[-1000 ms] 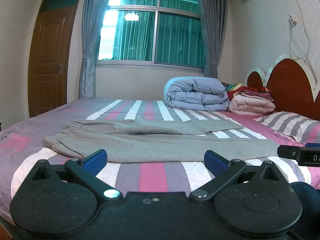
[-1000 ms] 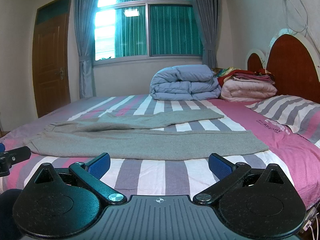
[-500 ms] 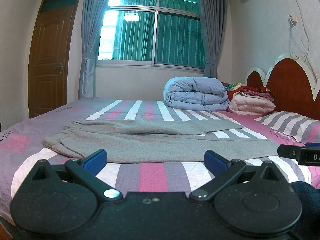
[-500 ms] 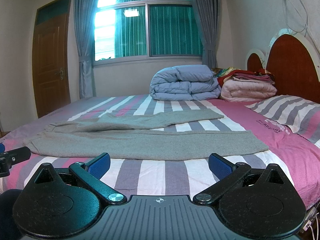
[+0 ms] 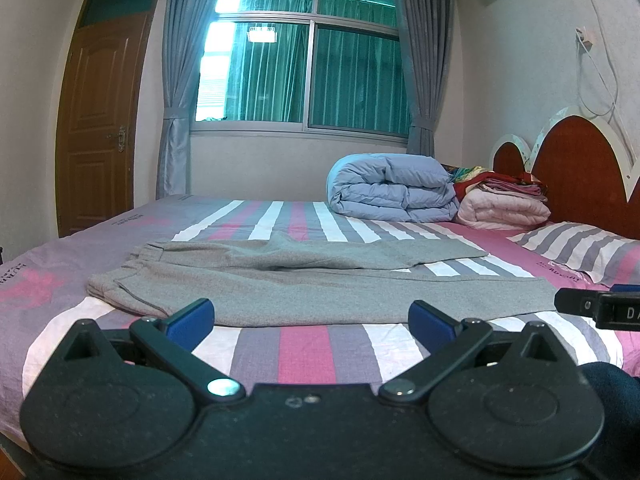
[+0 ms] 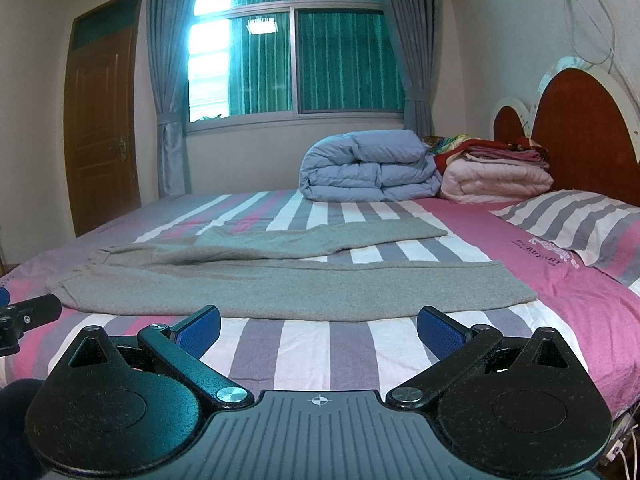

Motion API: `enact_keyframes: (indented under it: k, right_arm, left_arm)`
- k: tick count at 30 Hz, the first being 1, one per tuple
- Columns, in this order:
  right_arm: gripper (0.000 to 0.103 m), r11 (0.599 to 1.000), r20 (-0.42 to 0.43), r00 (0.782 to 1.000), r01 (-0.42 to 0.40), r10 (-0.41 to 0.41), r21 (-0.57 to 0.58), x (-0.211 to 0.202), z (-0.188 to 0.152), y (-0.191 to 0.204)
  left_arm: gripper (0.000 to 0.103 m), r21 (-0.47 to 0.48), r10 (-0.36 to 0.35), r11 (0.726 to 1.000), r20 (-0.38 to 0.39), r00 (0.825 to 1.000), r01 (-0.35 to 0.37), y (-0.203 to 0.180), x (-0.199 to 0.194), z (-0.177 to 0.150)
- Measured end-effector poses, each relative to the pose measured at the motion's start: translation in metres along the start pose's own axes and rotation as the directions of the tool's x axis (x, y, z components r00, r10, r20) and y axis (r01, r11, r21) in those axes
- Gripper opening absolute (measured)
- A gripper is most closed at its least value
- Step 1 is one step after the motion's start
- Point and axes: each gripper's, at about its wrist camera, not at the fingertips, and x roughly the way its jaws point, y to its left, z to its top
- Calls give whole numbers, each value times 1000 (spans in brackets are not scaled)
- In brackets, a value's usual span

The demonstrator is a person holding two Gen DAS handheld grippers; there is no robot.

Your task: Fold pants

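Note:
Grey pants (image 5: 304, 288) lie flat across the striped bed (image 5: 304, 356), waistband to the left, both legs stretching right, the far leg angled away. My left gripper (image 5: 312, 318) hovers open at the near bed edge, short of the near leg, nothing between its blue pads. In the right wrist view the same pants (image 6: 288, 284) spread ahead of my right gripper (image 6: 318, 326), which is also open and holds nothing. The tip of the other gripper (image 5: 596, 304) shows at the right edge of the left wrist view.
A folded blue duvet (image 5: 392, 188) and a stack of pink and red blankets (image 5: 504, 208) sit at the far side by the red headboard (image 5: 580, 168). A striped pillow (image 5: 580, 248) lies at the right. A brown door (image 5: 100, 128) stands at the left.

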Motion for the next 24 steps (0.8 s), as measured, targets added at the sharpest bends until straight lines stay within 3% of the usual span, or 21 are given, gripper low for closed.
enact_keyframes:
  k: [24]
  right_arm:
    - [103,1000,1,1000,1,-1,3,-1,1,0]
  left_arm:
    - [97,2,1,1000,0,1000,-1,0,0,0]
